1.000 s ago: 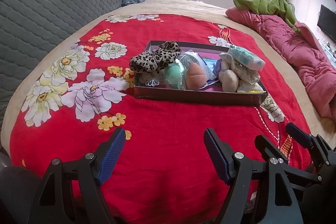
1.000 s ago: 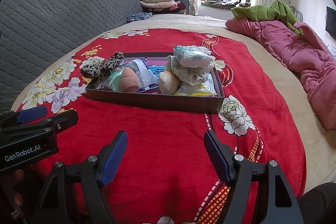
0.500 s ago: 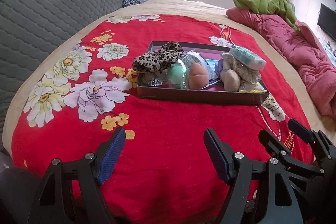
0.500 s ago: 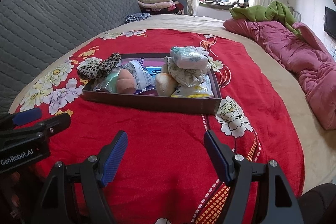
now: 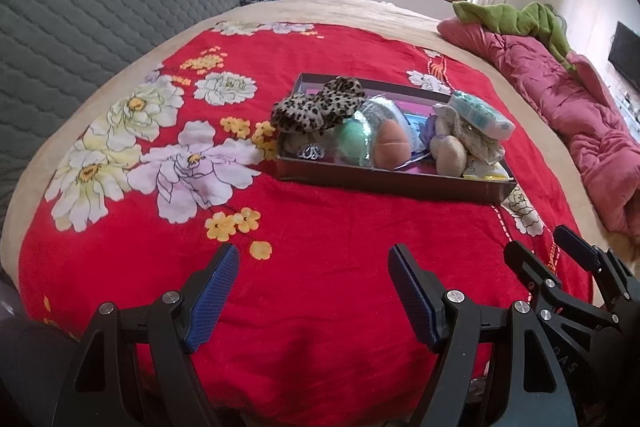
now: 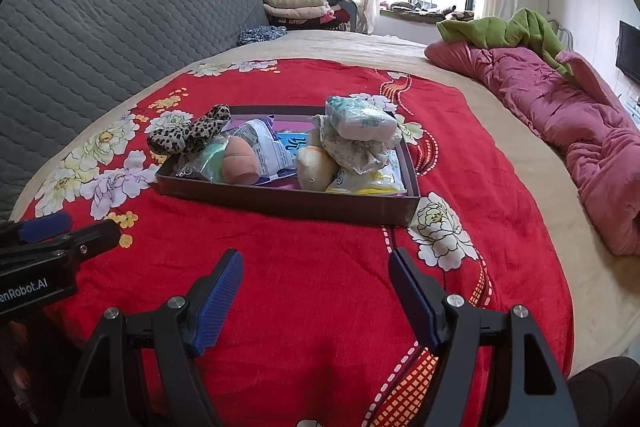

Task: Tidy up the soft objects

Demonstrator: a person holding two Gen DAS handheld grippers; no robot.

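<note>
A dark shallow tray (image 5: 384,183) (image 6: 280,201) sits on the red flowered blanket, filled with soft things. A leopard-print piece (image 5: 316,105) (image 6: 188,135) hangs over its left rim. Beside it lie a green sponge (image 5: 354,141), an orange sponge (image 5: 394,147) (image 6: 240,163), a cream plush (image 5: 450,155) (image 6: 316,167) and a tissue pack (image 5: 480,113) (image 6: 360,119) on top. My left gripper (image 5: 314,267) is open over bare blanket, well short of the tray. My right gripper (image 6: 316,269) is also open and empty, near the tray's front.
A grey quilted headboard (image 6: 100,39) runs along the left. A pink quilt (image 6: 580,131) with a green blanket (image 6: 508,31) lies at the right. Folded clothes (image 6: 298,7) are stacked at the far end by the window. The red blanket (image 6: 320,267) spreads around the tray.
The tray sits slightly farther off and more to the right in the left wrist view. In the right wrist view it has shifted a little left. Both grippers stay open.
</note>
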